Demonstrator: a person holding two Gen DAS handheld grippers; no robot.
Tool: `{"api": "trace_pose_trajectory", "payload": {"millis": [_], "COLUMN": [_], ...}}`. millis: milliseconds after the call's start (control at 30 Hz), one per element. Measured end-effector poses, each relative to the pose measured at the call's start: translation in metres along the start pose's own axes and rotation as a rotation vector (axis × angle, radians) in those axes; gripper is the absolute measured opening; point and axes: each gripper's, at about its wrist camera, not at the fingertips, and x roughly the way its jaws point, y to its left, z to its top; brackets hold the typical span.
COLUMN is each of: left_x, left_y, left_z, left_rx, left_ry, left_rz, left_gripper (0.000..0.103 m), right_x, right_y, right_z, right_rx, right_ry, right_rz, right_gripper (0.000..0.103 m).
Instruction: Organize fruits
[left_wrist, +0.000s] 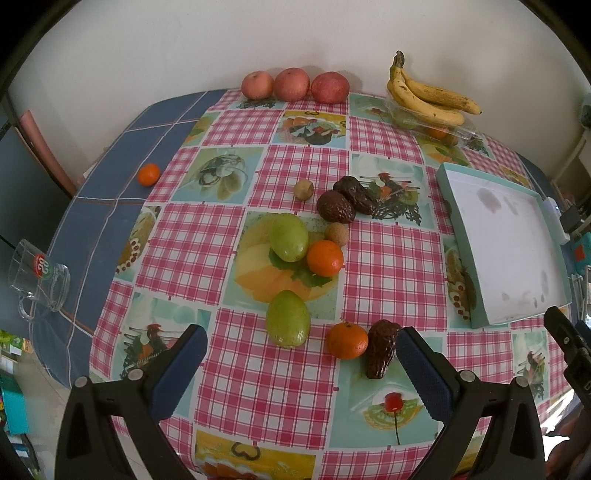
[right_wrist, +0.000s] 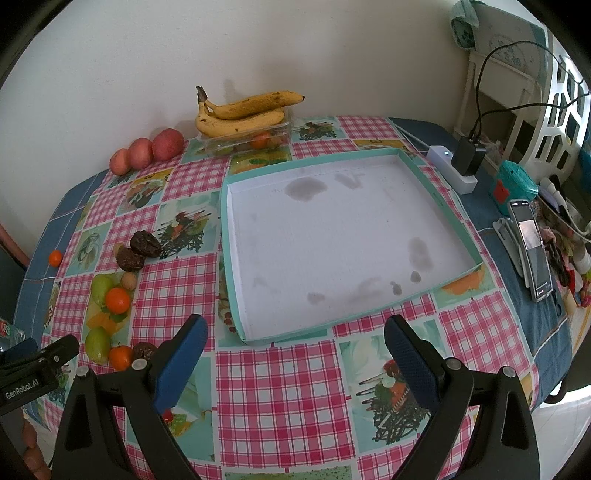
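Lying loose on the checked tablecloth (left_wrist: 258, 387), all to the left of the shallow tray (right_wrist: 439, 192), were the fruits: two green ones (left_wrist: 288, 319), mandarins (left_wrist: 346, 340), wrinkled dark fruits (left_wrist: 380, 349) and small brown ones (left_wrist: 336, 233). The tray held nothing (only faint stains). Beyond it sat apples (left_wrist: 291, 84) and bananas (left_wrist: 428, 98) on a clear box. The left gripper (left_wrist: 301, 356) hovered spread wide over the nearest green fruit; the right gripper (right_wrist: 295, 347) waited released before the tray. A good pick would likely centre both pads on one fruit, avoiding its neighbours.
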Motion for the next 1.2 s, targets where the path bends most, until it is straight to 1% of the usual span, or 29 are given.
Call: {"api": "trace_pose_trajectory", "payload": {"millis": [1200], "left_x": [0.0025], "left_y": [0.0011], "left_z": [-0.0019], "left_rx": [-0.003], "left_ry": [0.010], "left_rz": [-0.003], "left_gripper": [0.103], "right_x": [0.0002], "right_y": [-0.0012], "right_z": [0.0005], "right_rx": [0.018], "right_ry": [0.001], "right_rz": [0.011], "right_gripper": [0.096]}}
